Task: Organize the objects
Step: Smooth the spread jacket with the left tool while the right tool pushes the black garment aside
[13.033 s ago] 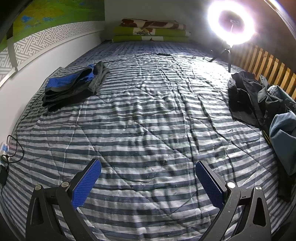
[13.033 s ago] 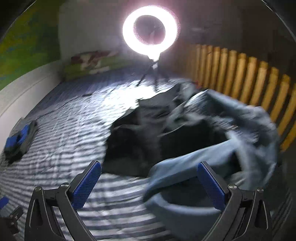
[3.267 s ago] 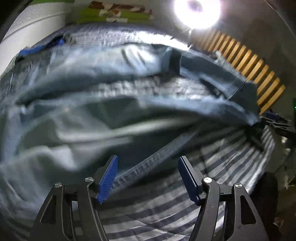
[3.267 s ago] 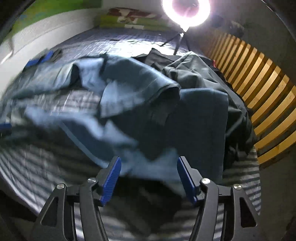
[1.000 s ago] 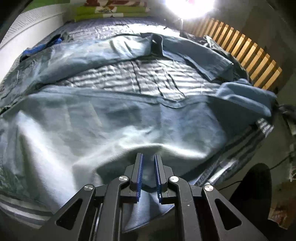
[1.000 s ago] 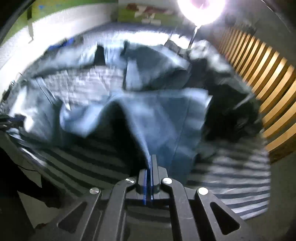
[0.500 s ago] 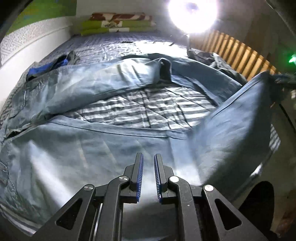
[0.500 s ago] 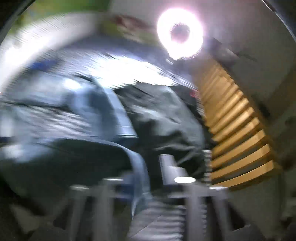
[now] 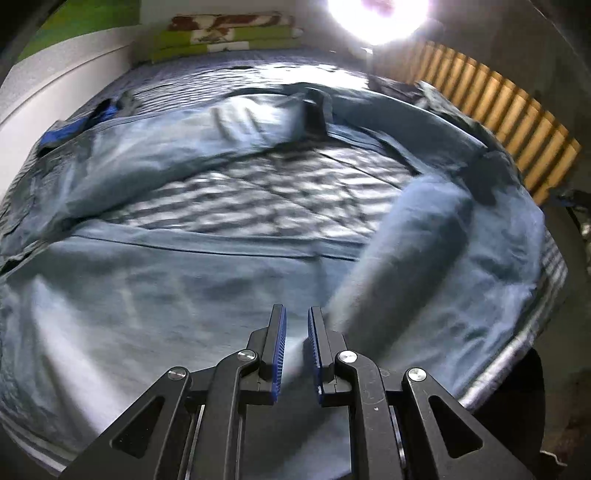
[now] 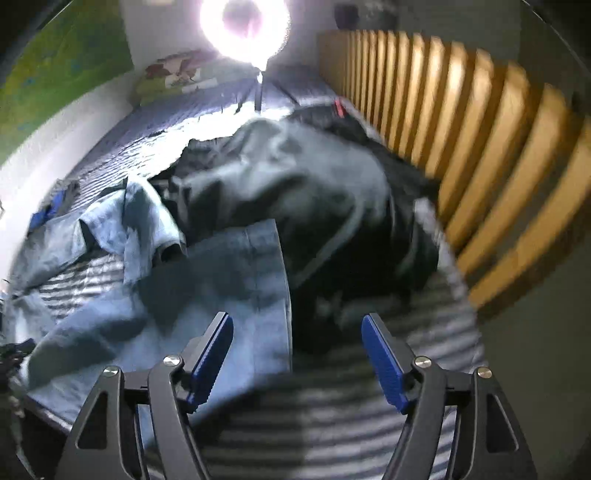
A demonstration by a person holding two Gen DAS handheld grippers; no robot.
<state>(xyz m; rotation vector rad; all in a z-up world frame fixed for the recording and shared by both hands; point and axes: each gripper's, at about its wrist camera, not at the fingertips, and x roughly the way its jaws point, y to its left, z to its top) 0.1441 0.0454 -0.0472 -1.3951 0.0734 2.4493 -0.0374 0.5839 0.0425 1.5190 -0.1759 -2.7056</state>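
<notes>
A pair of blue-grey trousers [image 9: 166, 295] lies spread over the striped bed cover [image 9: 258, 195]. One leg end is folded over at the right. My left gripper [image 9: 295, 332] sits at the near edge of the trousers, nearly closed, with a fold of the cloth pinched between its blue pads. In the right wrist view the trousers [image 10: 229, 280] lie left of and below my right gripper [image 10: 297, 347]. Its jaws are opening and nothing is between them. It hangs over the edge of the leg and the striped cover [image 10: 332, 424].
A heap of dark clothes [image 10: 314, 192] lies against the wooden slat rail [image 10: 461, 122]. Folded blue and grey clothes [image 9: 74, 125] sit by the left wall. A bright ring light [image 9: 376, 14] stands on the bed at the back, near stacked green bedding [image 9: 221, 33].
My right gripper let go of the trouser leg, opened and swung right toward the dark heap. The freed leg end dropped onto the bed. My left gripper kept its hold and shifted a little.
</notes>
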